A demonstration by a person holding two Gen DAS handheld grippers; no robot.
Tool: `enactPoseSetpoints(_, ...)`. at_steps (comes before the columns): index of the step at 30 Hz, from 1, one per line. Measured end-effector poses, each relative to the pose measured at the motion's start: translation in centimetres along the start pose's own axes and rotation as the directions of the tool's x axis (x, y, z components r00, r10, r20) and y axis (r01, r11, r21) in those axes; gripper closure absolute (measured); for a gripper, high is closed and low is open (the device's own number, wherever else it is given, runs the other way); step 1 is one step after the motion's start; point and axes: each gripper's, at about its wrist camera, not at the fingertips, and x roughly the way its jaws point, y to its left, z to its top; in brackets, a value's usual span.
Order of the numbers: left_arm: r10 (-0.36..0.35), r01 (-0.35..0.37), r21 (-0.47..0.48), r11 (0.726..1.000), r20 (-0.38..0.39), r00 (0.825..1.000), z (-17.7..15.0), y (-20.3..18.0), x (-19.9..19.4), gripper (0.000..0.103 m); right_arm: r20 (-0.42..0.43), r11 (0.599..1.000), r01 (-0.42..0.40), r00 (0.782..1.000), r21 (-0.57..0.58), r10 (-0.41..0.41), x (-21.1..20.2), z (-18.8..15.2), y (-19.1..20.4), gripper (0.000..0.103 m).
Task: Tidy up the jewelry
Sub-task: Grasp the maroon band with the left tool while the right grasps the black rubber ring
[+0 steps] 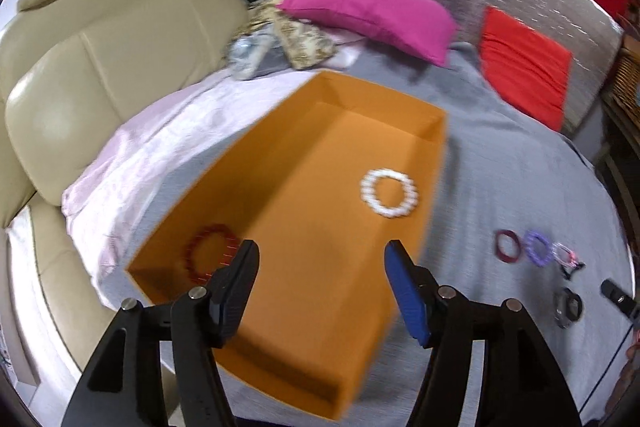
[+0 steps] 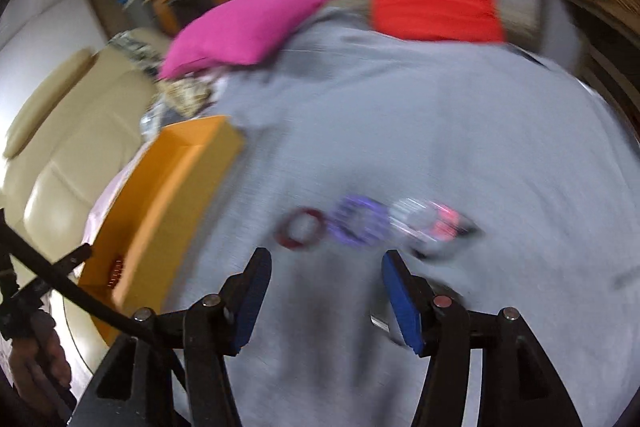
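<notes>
An orange box (image 1: pixel 434 163) lies open on a grey blanket. Inside it rest a white bead bracelet (image 1: pixel 389 192) and a red bead bracelet (image 1: pixel 210 257). My left gripper (image 1: pixel 322 257) hangs open above the box's near end, nothing between its fingers. Right of the box on the blanket lie a dark red bracelet (image 1: pixel 507 245), a purple one (image 1: pixel 538 247), a clear pink one (image 1: pixel 564 254) and a dark watch (image 1: pixel 569 307). In the blurred right wrist view my right gripper (image 2: pixel 326 265) is open just short of the dark red bracelet (image 2: pixel 300 229), purple bracelet (image 2: pixel 360 221) and clear pink one (image 2: pixel 424 221); the orange box (image 2: pixel 160 195) is at left.
A beige leather sofa (image 1: pixel 80 67) runs along the left, with a pink sheet (image 1: pixel 152 155) beside the box. A magenta cushion (image 1: pixel 372 13) and a red cushion (image 1: pixel 524 67) lie at the far side. A hand (image 2: pixel 36 355) holds the other gripper at lower left.
</notes>
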Motion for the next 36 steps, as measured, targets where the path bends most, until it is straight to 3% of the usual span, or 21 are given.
enactPoseSetpoints(7, -0.048, 0.052, 0.121, 0.991, -0.032, 0.998, -1.9, -6.0, 0.1, 0.037, -0.036, 0.989, 0.078, 0.997, 0.125, -0.074, -1.5, -3.7, -7.8, 0.042)
enactPoseSetpoints(13, -0.062, 0.07, 0.189, 0.979, -0.049, 0.997, -2.6, -9.4, 0.7, 0.037, -0.023, 0.988, 0.073, 0.997, 0.139, -0.07, -2.3, -4.3, -9.1, 0.042)
enactPoseSetpoints(20, -0.075, 0.087, 0.206, 0.975, -0.065, 0.995, -3.1, -10.6, 1.2, 0.037, -0.07, 0.99, 0.093, 0.994, 0.106, -0.086, 0.4, -3.4, -8.7, 0.042)
enactPoseSetpoints(29, -0.074, 0.088, 0.19, 0.978, -0.08, 0.994, -3.2, -10.0, 2.0, 0.037, -0.113, 0.994, 0.088, 0.99, 0.07, -0.079, 4.2, -2.3, -7.2, 0.058)
enactPoseSetpoints(33, -0.072, 0.088, 0.194, 0.977, -0.087, 0.994, -3.2, -10.1, 2.4, 0.037, -0.138, 0.995, 0.071, 0.988, 0.065, -0.062, 5.8, -2.3, -6.9, 0.087)
enactPoseSetpoints(36, -0.069, 0.085, 0.201, 0.976, -0.085, 0.994, -3.2, -10.3, 2.5, 0.037, -0.105, 0.995, 0.051, 0.994, 0.086, -0.042, 5.0, -2.5, -7.1, 0.095)
